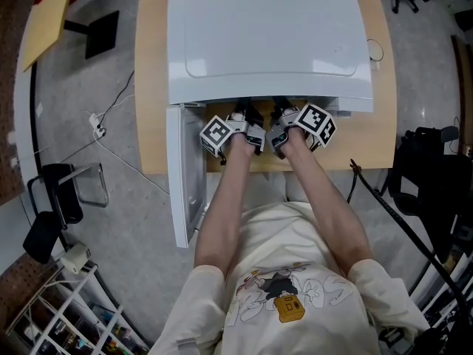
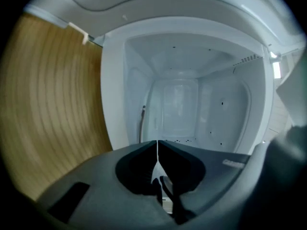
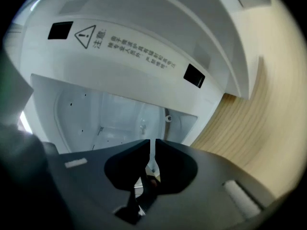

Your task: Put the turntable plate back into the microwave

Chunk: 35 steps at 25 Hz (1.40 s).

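Risk here comes mainly from what cannot be seen. The turntable plate is in no view: it may be clear glass, and the bodies of the two tools hide the floor of the cavity (image 2: 182, 104), so I cannot say if it lies inside already or is held low at the mouth.

The left gripper (image 2: 157, 150) has its jaws pressed together with nothing visible between them. The right gripper (image 3: 152, 150) has its jaws almost together, with only a narrow pale slit left; I cannot tell if a thin glass rim sits in that slit.

If the plate hangs from such a small grip on its edge, I judge it could tilt and slip, or knock the front lip of the microwave (image 1: 270, 43). If it is set down off centre, it would probably rock and not turn. The open door (image 1: 185, 176) stands just beside the left arm, and an elbow could push it.

Counted:
- one white microwave, on one wooden table (image 1: 151, 87)
- one door, swung open
- two grippers, both at the mouth of the microwave
- one warning label (image 3: 129, 44) above the opening
- no plate that I can point to
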{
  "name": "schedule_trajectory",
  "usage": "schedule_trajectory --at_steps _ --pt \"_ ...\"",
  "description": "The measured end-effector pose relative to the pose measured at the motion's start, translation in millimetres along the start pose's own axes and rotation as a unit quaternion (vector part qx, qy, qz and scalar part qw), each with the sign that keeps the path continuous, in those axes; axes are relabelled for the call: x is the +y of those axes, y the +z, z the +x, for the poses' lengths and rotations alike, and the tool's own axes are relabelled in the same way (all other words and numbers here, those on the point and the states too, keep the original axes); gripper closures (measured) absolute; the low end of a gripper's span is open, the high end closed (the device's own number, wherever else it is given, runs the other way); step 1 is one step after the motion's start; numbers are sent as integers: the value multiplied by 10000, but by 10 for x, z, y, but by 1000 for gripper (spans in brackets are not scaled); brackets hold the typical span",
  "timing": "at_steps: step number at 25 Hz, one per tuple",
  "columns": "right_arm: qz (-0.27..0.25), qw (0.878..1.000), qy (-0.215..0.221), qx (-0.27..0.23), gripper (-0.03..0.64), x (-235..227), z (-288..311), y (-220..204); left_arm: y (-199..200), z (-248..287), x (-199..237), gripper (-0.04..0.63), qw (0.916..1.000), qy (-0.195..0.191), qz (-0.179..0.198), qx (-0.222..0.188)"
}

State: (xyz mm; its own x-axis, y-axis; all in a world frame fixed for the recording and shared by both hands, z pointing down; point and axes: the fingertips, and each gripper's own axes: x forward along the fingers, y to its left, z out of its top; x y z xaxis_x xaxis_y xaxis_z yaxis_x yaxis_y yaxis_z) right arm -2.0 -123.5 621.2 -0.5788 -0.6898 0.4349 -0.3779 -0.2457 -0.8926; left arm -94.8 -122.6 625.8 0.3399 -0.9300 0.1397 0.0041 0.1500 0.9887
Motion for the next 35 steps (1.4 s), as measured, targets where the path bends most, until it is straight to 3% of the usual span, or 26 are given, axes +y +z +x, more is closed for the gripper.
schedule_trajectory --at_steps 4,10,14,16,18,19,21,24,26,28,30,35 --pt "-23 10000 -15 19 574 -58 -96 -28 29 152 -131 591 9999 17 109 78" --pt "-156 9997 130 158 574 -40 -203 -116 -42 -30 -155 591 9998 60 189 100" --pt "-883 9946 347 416 591 101 -384 -191 -213 -214 -221 597 9965 70 710 438" --pt "-1347 9885 423 542 609 149 -504 -222 -325 -299 -253 597 9897 124 1233 717" --pt "-1860 9795 453 626 609 190 -632 -233 -430 -381 -313 597 9723 208 2094 1016" --pt "-2166 9731 432 656 609 211 -694 -230 -488 -421 -371 597 9584 234 2596 1164" --pt "-2863 9549 357 703 609 274 -824 -218 -608 -509 -537 597 9221 263 3600 1398" --pt "-3886 9186 183 688 609 417 -1050 -213 -760 -679 -829 597 8578 416 4892 1523" --pt "-4433 8947 -46 549 609 473 -1203 -203 -867 -800 -982 596 8166 540 5528 1573" --pt "-4752 8784 -284 426 609 485 -1303 -223 -952 -905 -1066 595 7867 610 5923 1630" --pt "-4888 8703 -426 430 609 482 -1312 -286 -980 -964 -1092 595 7765 605 6045 1674" --pt "-5054 8605 -393 505 611 519 -1281 -415 -994 -1008 -1016 595 7772 753 5987 1786"
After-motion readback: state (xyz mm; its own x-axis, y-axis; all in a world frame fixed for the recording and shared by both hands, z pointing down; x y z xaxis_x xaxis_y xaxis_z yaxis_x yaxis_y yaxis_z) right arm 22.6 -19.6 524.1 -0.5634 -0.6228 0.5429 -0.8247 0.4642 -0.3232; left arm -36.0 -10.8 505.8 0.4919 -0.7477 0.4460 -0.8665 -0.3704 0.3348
